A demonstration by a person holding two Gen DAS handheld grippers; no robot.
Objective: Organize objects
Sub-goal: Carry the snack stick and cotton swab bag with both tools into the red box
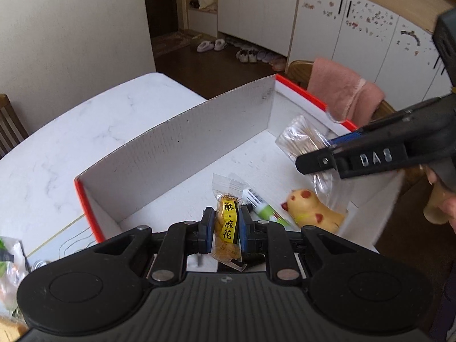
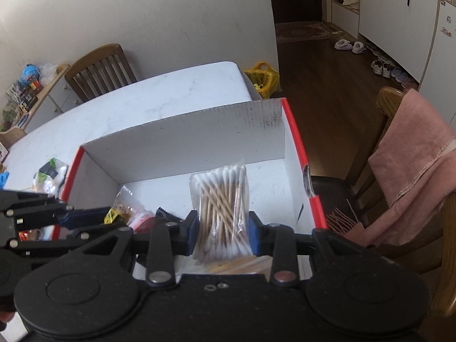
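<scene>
Left hand-held gripper [image 1: 225,226] clenched on snack packet [image 1: 226,229], right hand-held gripper [image 2: 222,232] on swab bag [image 2: 221,213], both over box [image 2: 182,139]; recommend lowering each near the floor before release, clear of the toy [image 1: 313,209].

The open white box with red edges [image 2: 182,139] is matt corrugated cardboard, its flutes showing through the walls. It stands on a smooth white marble-patterned tabletop [image 1: 85,125]. The yellow snack packet [image 1: 226,228] and the bag of wooden-stemmed cotton swabs [image 2: 221,213] are glossy clear plastic film. The yellow cat-shaped figure [image 1: 316,211] looks smooth and shiny. A pink towel [image 2: 413,165] of fuzzy cloth drapes a varnished wooden chair [image 2: 387,99].
</scene>
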